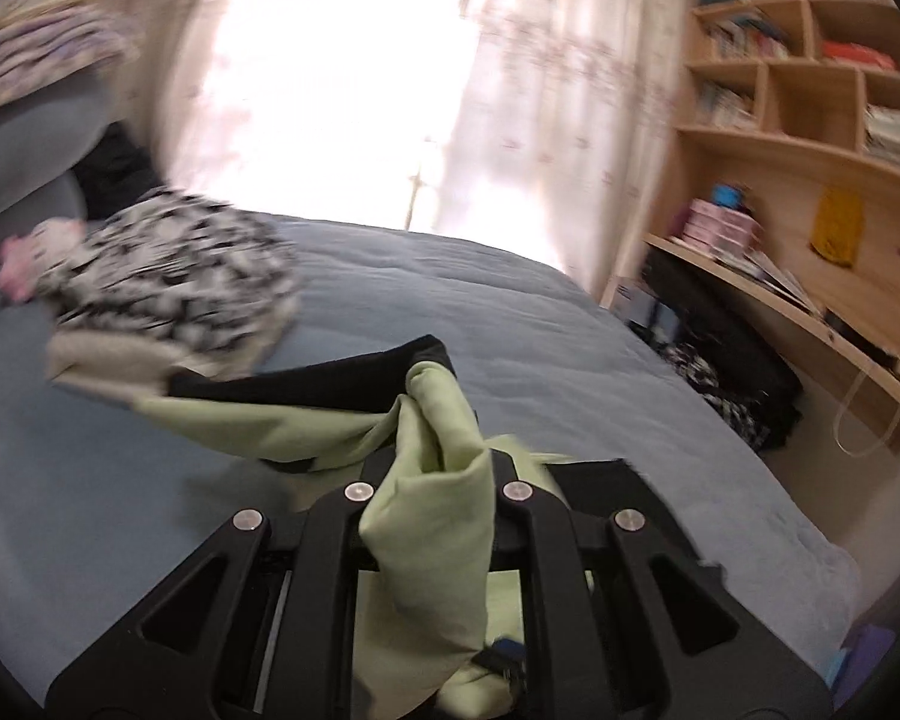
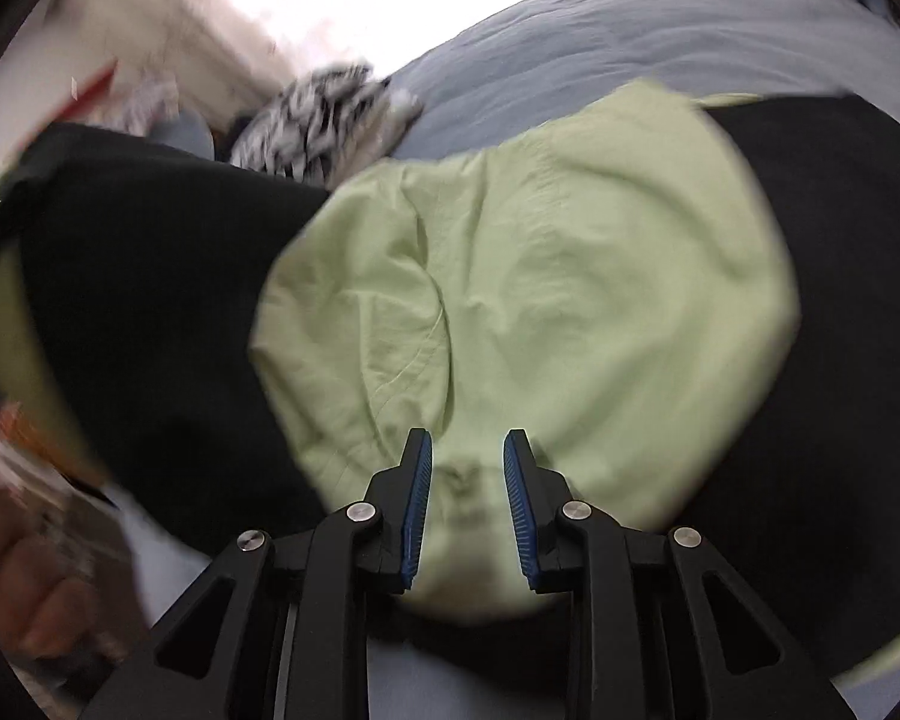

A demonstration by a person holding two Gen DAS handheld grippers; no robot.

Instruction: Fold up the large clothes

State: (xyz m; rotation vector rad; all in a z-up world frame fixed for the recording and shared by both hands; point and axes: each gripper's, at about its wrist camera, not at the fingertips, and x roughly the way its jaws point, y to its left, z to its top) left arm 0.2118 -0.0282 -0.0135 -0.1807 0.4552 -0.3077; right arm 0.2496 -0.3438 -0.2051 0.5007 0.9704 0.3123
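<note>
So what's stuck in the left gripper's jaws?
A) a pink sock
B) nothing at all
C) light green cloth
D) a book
C: in the left wrist view, the light green cloth is bunched up between the jaws of the left gripper, which are shut on it.

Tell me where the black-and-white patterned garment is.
The black-and-white patterned garment lies crumpled on the blue bedspread, left in the left wrist view, beyond the green-and-black garment.

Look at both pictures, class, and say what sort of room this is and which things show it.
Most likely a bedroom at home. A bed with a blue-grey quilt fills the middle, wooden shelves of books stand beside a curtained window, and clothes lie in a heap on the bed.
</note>
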